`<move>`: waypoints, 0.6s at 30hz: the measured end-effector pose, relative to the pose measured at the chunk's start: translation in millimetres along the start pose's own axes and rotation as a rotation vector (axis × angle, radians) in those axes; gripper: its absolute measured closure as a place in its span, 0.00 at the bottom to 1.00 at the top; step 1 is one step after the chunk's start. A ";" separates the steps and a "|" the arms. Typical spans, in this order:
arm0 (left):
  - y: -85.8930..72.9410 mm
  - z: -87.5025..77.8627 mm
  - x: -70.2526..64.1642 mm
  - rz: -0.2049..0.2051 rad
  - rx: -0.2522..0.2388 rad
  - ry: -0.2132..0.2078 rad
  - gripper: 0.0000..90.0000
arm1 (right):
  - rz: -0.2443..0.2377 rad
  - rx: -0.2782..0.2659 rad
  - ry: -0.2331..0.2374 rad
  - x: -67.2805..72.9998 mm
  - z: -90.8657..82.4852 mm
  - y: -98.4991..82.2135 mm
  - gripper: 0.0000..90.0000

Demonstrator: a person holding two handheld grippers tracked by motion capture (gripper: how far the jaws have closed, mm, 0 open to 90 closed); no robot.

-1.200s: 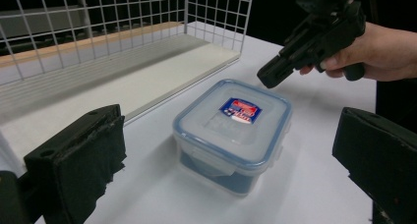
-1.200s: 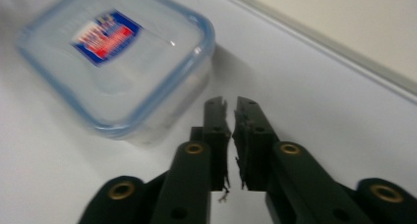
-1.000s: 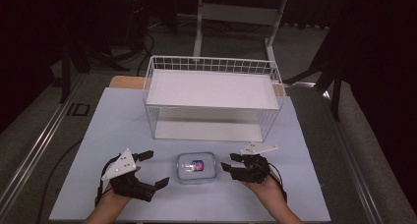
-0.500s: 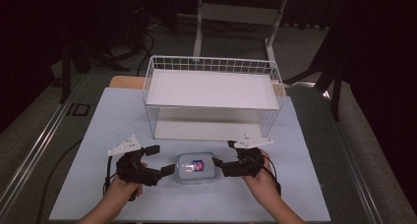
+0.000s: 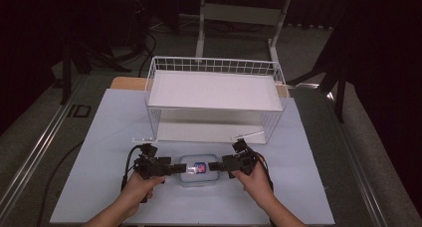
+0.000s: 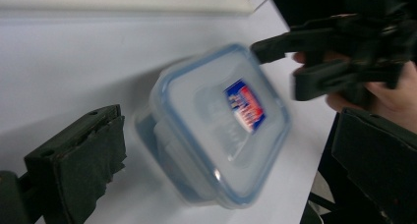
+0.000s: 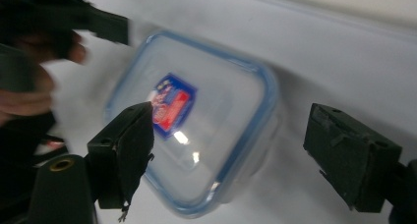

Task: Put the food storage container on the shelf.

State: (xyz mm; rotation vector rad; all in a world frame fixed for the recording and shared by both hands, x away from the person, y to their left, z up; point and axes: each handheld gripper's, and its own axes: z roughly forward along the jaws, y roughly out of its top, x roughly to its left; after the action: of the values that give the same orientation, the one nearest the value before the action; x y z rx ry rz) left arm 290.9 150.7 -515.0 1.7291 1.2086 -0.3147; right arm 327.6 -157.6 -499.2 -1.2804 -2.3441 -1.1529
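Flanking the lidded container [image 5: 198, 169] on the desk [image 5: 99, 137], both grippers (left gripper [image 5: 171, 170], right gripper [image 5: 215, 166]) hold their fingers open, seemingly to grasp opposite ends.

One high camera, two gripper cameras.
High view looks forward and down on the desk [image 5: 99, 137]; both gripper views face, close, the shared box [image 5: 198, 170] [image 6: 221, 126] [image 7: 196, 121].
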 end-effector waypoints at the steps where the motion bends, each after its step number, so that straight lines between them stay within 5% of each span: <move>1: -1.0 2.7 2.6 -0.022 0.005 -0.010 0.03 | 0.024 0.003 0.017 -1.6 0.9 -0.5 0.15; 7: -7.5 16.6 14.7 -0.126 0.044 -0.007 0.14 | 0.223 0.038 0.091 -17.9 7.7 -4.6 0.21; 10: -9.3 19.7 16.3 -0.143 0.051 -0.007 0.18 | 0.283 0.032 0.129 -25.3 10.7 -7.5 0.29; 13: -9.6 21.6 18.1 -0.167 0.061 -0.008 0.22 | 0.316 0.019 0.153 -29.5 12.1 -9.8 0.43; 18: -12.1 24.4 17.1 -0.179 0.076 -0.022 0.25 | 0.337 0.031 0.177 -31.2 14.2 -11.9 0.45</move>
State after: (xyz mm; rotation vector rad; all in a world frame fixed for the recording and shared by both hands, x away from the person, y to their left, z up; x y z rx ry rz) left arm 296.2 141.2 -545.3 1.6798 1.3538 -0.4911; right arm 338.9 -169.9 -531.4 -1.4295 -1.9224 -1.0671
